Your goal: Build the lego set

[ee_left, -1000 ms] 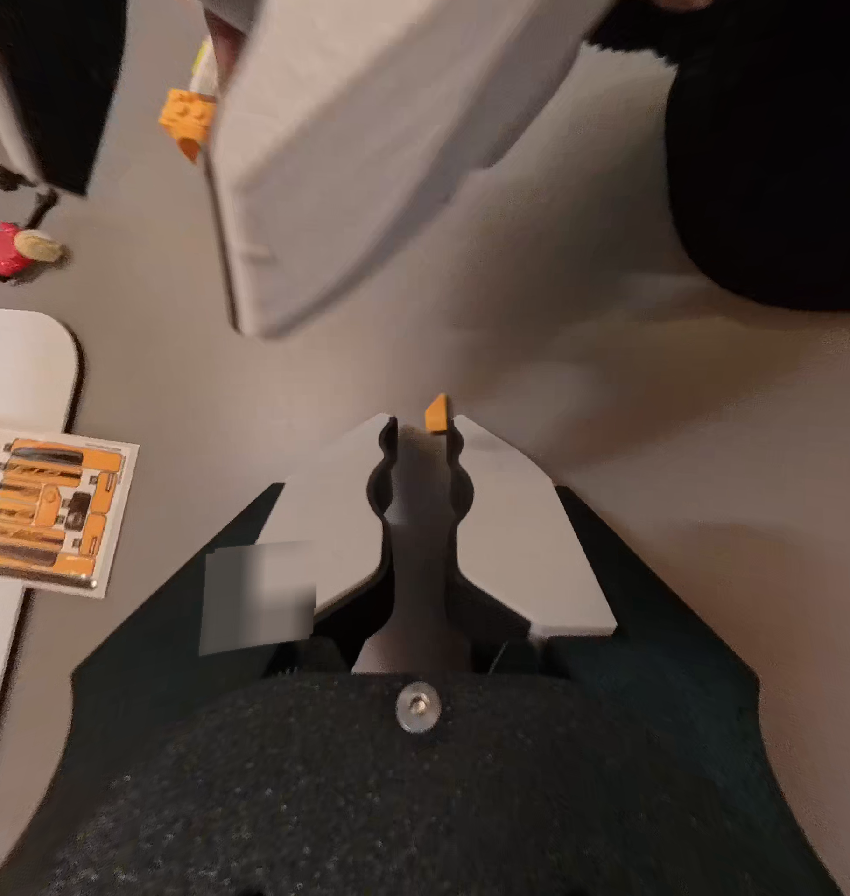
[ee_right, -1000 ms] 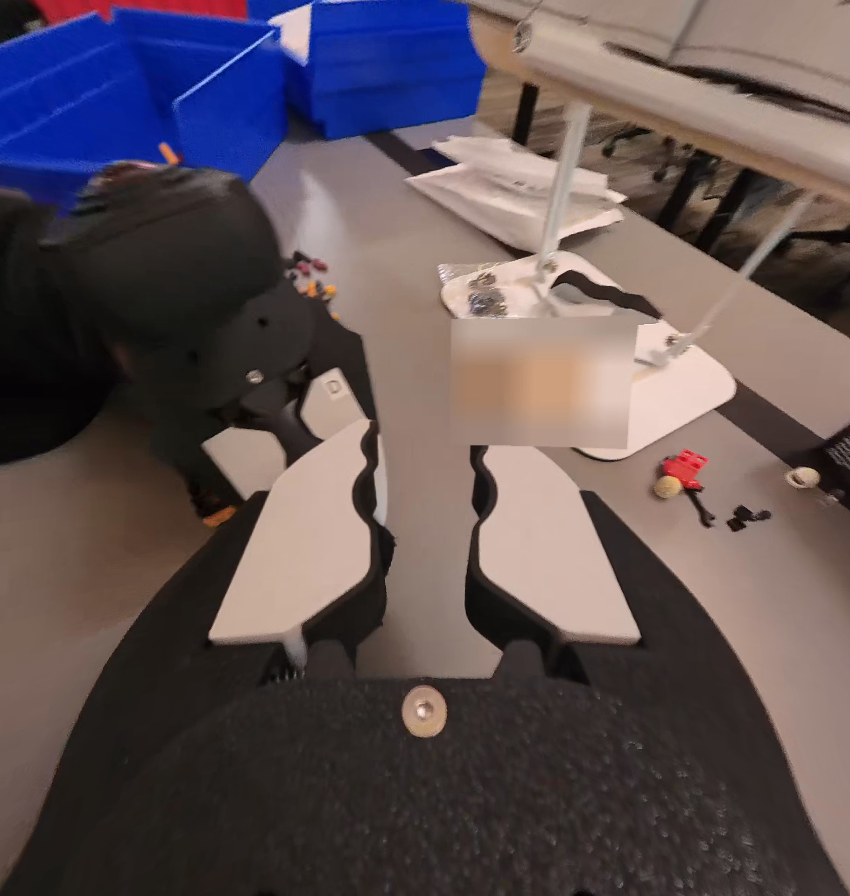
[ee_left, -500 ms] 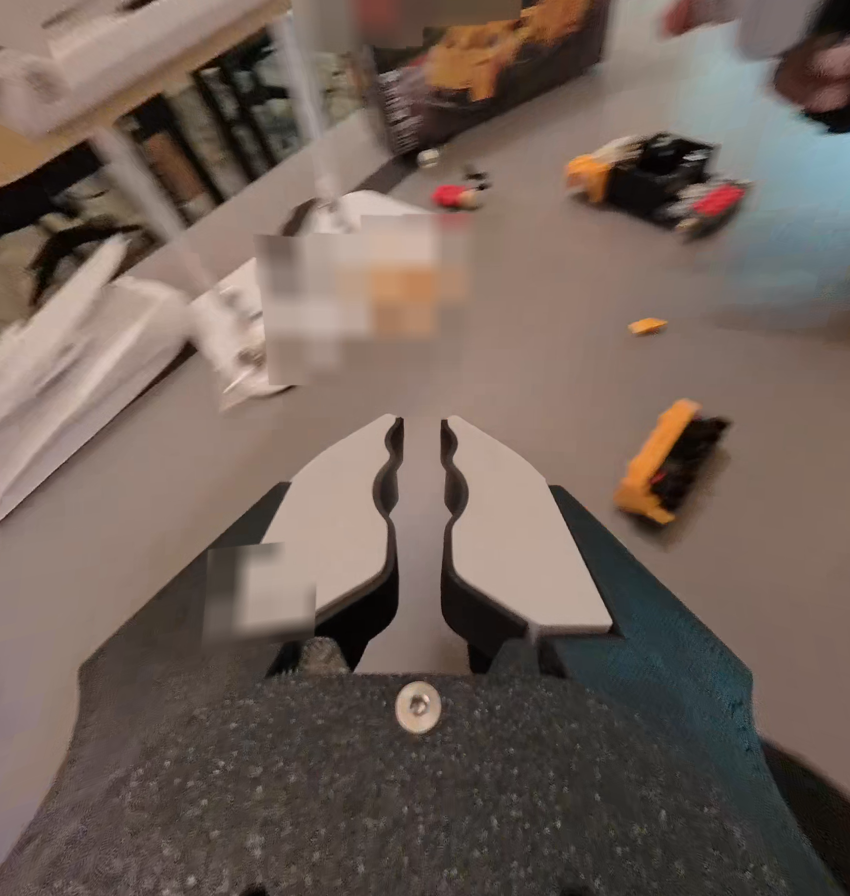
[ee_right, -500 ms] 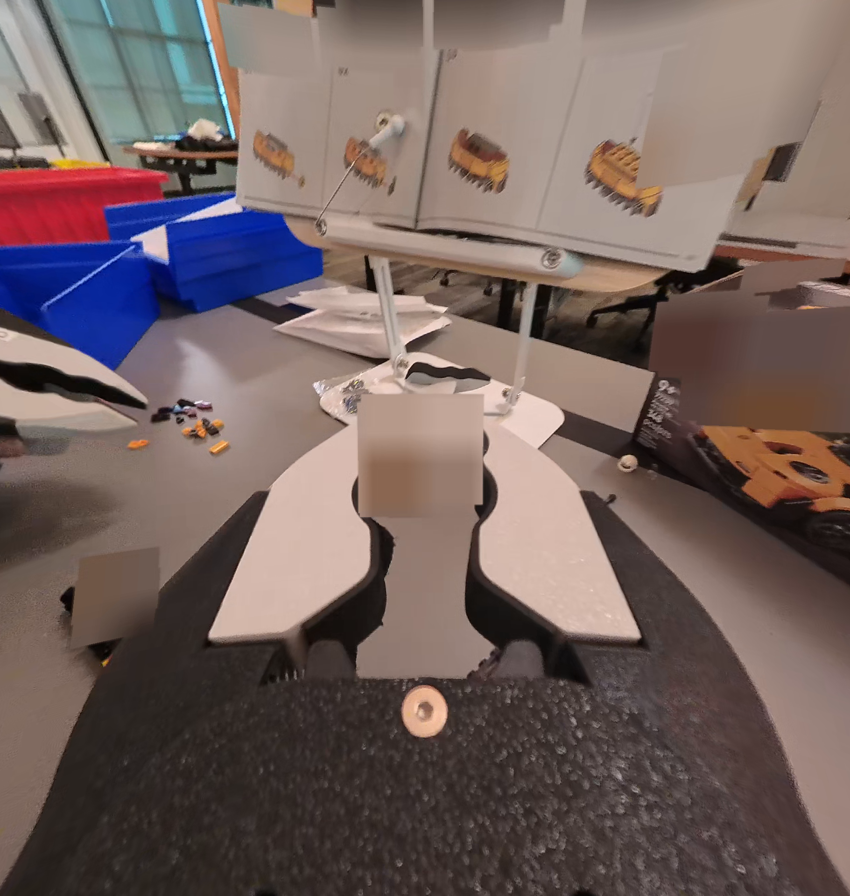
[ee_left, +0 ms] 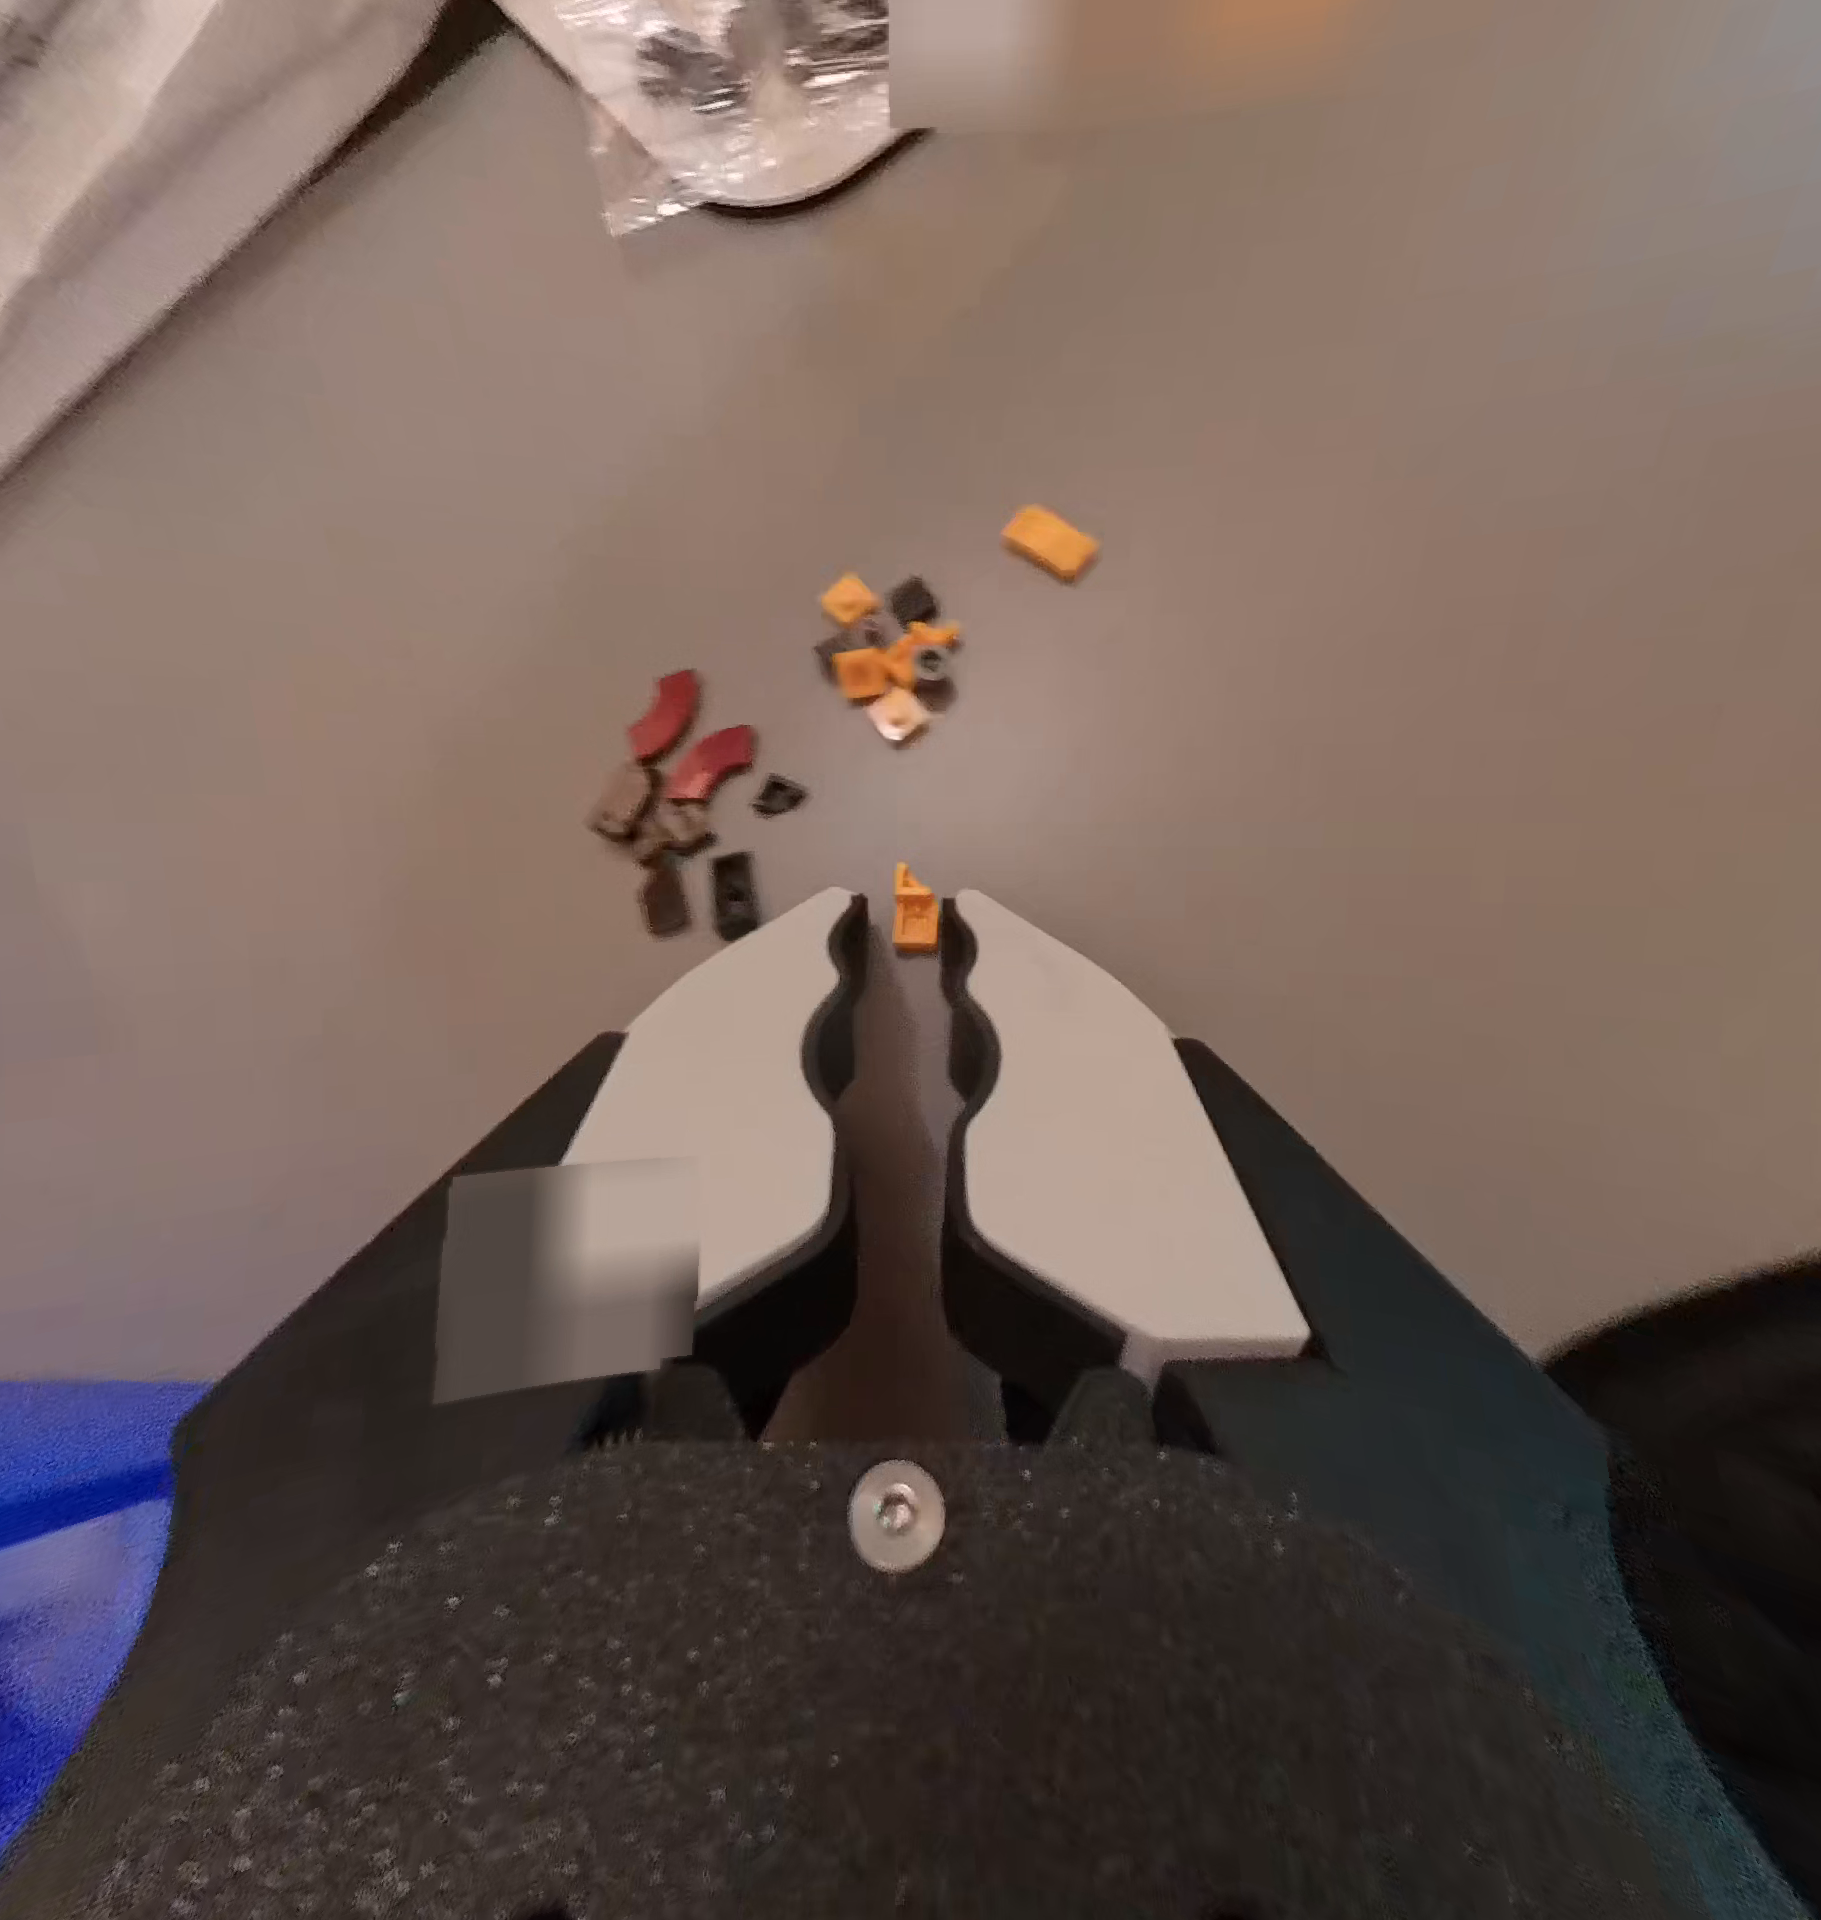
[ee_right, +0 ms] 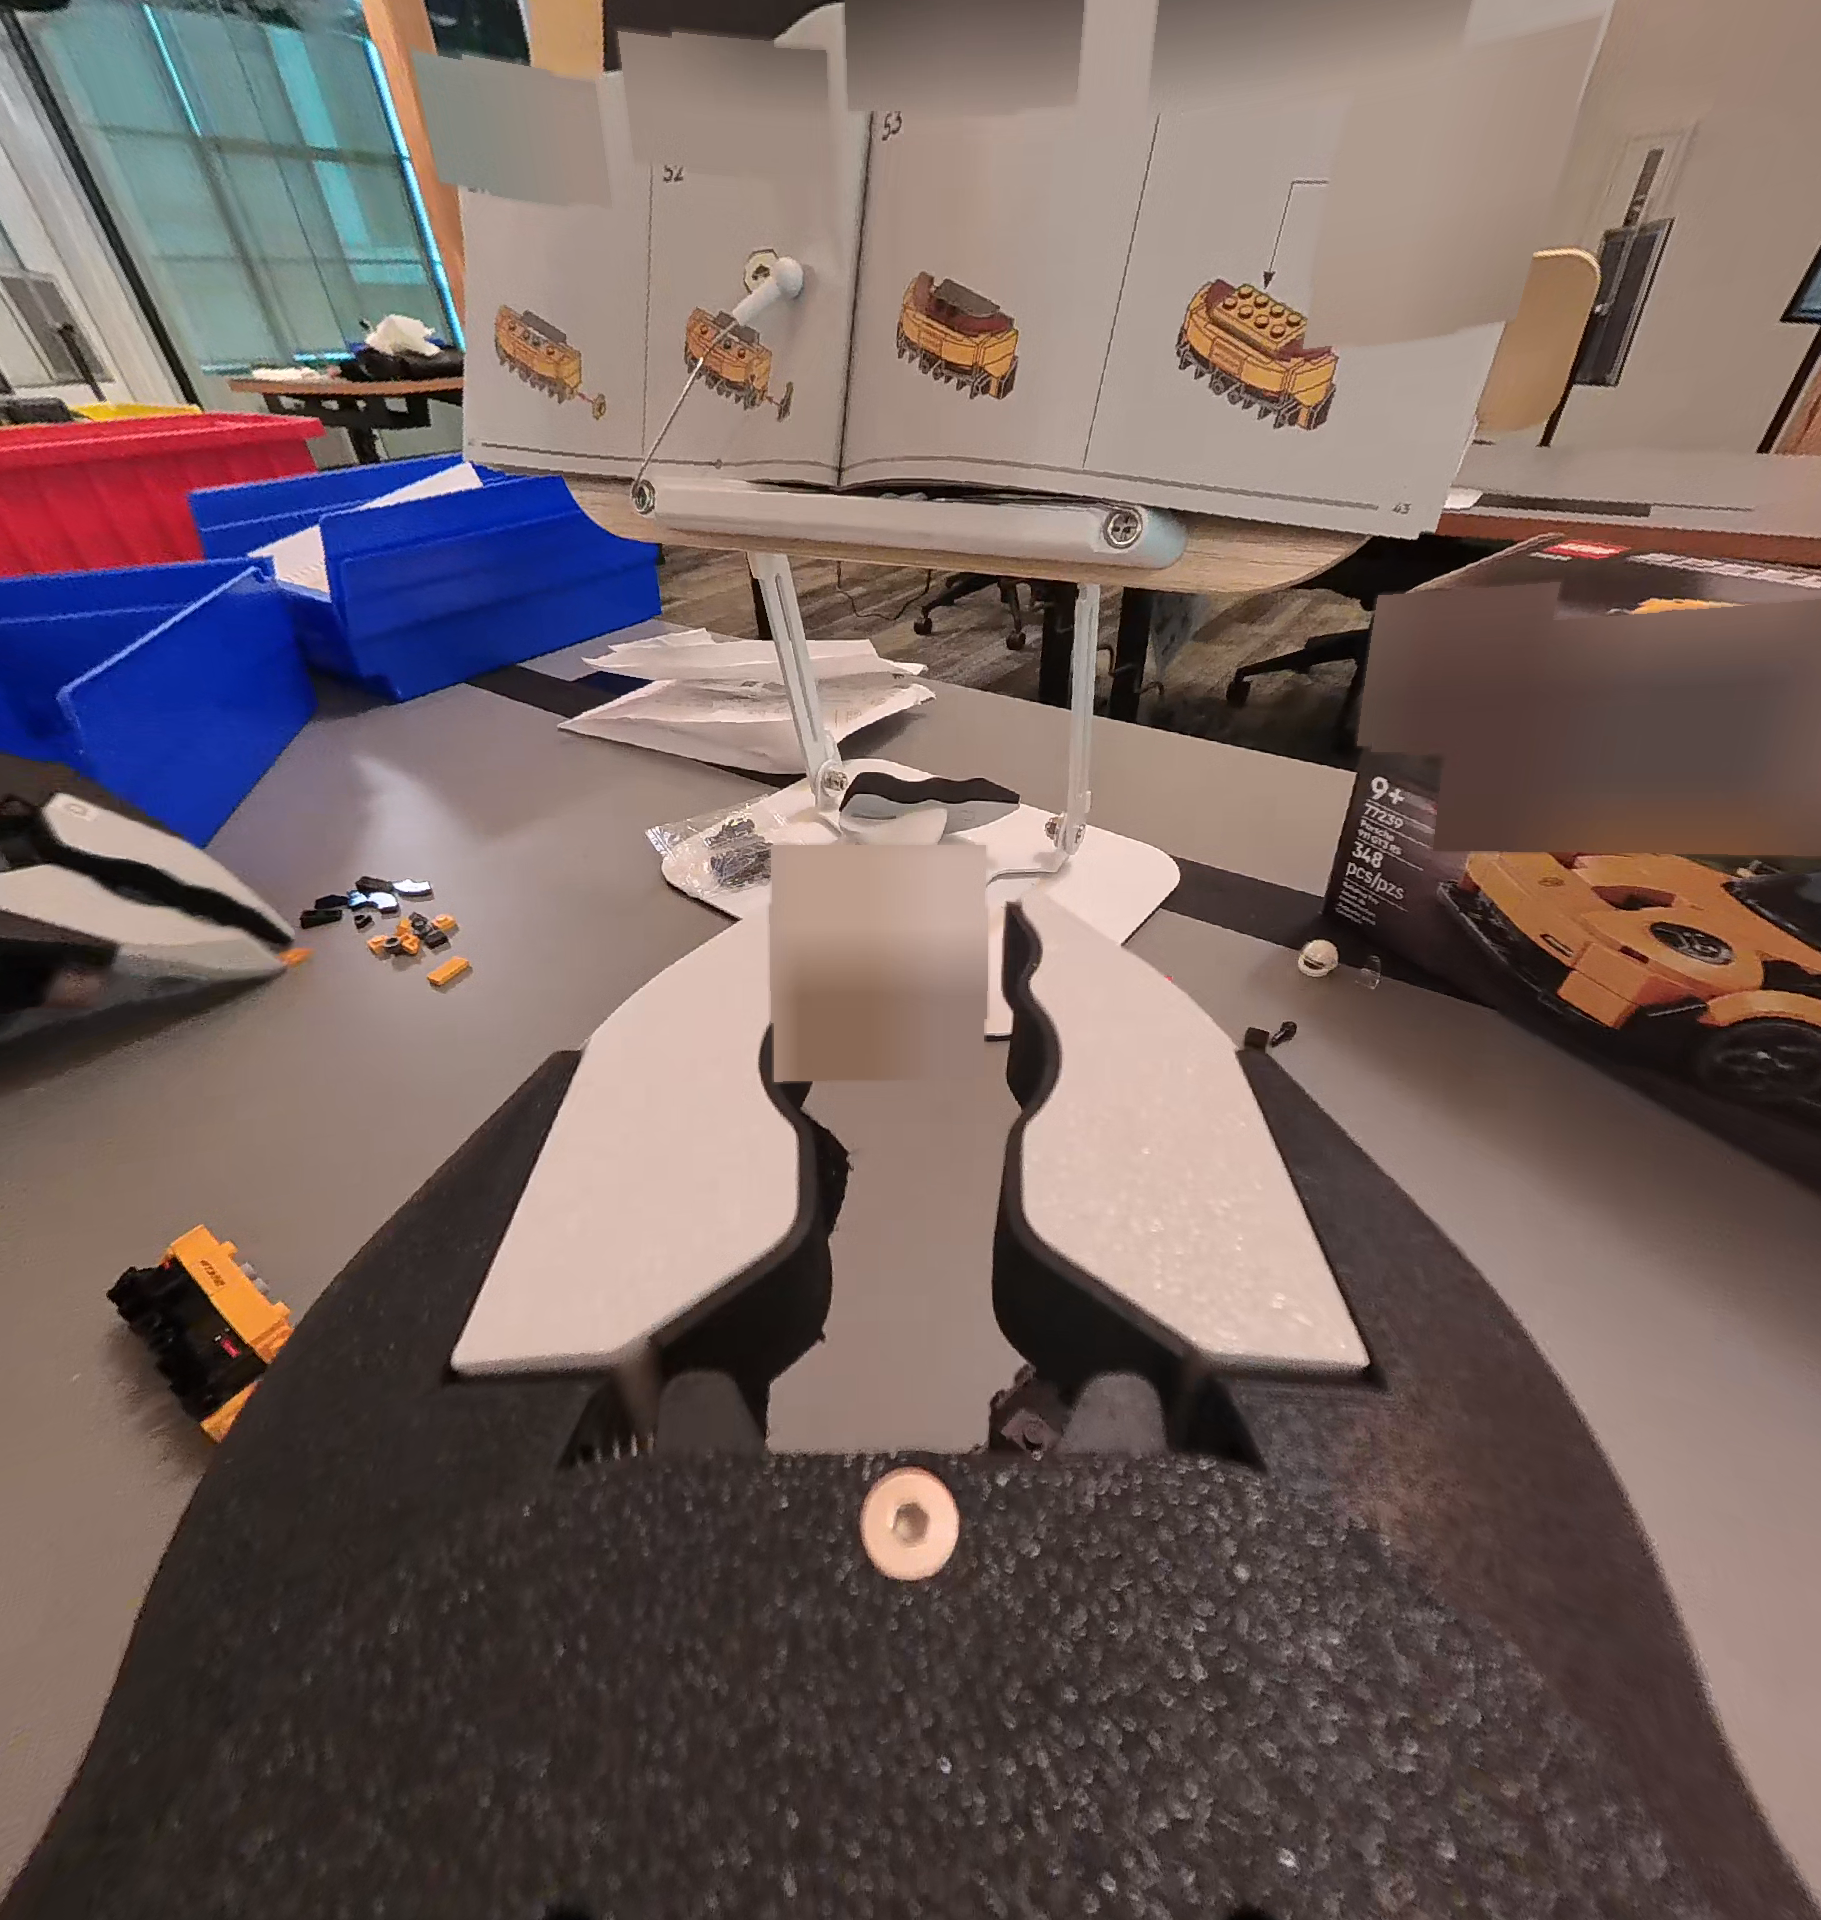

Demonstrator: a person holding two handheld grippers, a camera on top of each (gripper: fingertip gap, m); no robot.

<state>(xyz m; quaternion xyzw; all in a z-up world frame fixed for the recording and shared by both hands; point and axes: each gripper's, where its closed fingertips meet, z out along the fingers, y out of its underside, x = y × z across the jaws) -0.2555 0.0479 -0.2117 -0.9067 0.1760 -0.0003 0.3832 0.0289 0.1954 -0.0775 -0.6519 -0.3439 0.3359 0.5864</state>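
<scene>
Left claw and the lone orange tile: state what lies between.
Left wrist view: a small orange piece at the left claw tips, then an orange-black cluster before the tile.

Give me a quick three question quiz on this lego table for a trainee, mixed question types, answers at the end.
1. True or false: the left gripper has a small orange piece between its fingertips.
2. Which lies farthest from the left gripper: A) red curved pieces B) orange tile C) black pieces?
3. Fill in: the partly built model is orange and ____.

Key: 1 true; 2 B; 3 black.
</scene>
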